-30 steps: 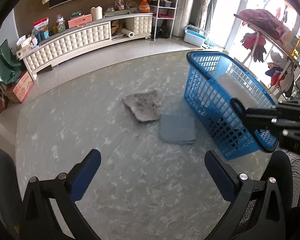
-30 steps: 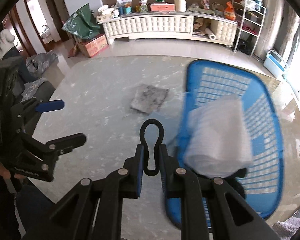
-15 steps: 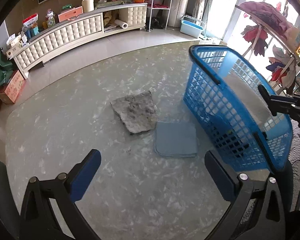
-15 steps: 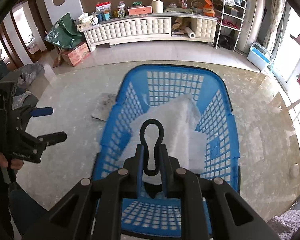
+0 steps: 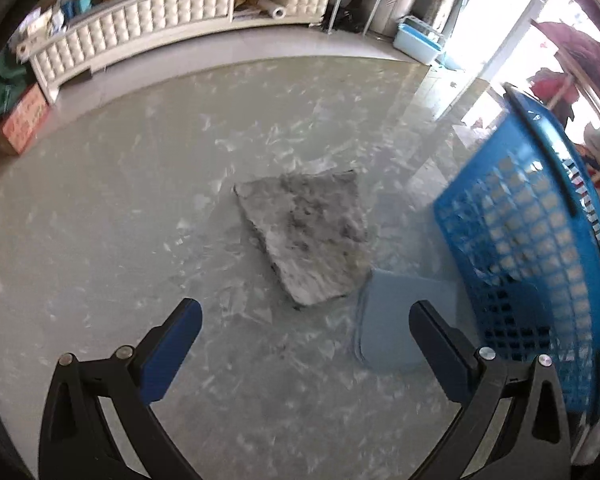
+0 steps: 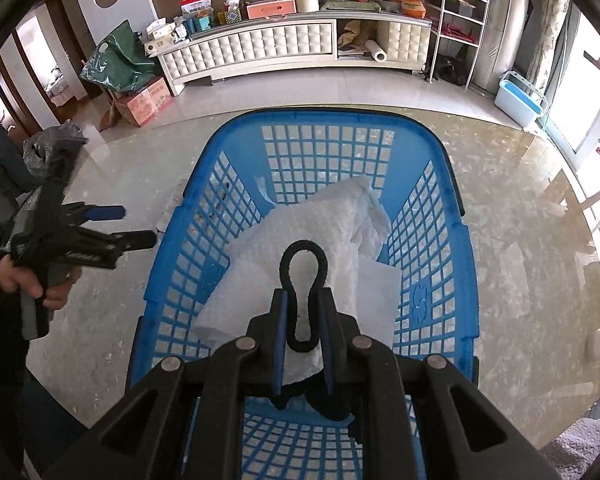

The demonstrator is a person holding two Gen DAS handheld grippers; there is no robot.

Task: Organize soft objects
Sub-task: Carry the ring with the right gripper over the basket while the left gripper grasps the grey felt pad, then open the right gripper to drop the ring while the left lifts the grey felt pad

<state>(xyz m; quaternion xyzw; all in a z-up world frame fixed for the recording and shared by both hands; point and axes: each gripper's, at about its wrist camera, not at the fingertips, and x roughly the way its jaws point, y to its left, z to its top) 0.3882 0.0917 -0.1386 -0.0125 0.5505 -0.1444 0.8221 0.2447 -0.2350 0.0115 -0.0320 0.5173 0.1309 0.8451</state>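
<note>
Two soft cloths on the floor: mottled grey cloth and folded blue cloth, right beside the blue basket. White towel already inside. Right gripper pinches the basket's black handle; left gripper gapes wide, empty. Probably grabbing a cloth next.

Home living room, tufted white sideboard cluttered, marble-look floor

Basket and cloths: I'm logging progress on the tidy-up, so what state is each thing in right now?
Blue basket: held up by its black handle.
White towel: inside the basket.
Grey mottled cloth: flat on the floor.
Light blue cloth: folded, on the floor beside the basket.
Left tool: open, empty.
Right tool: shut on the handle.
</note>
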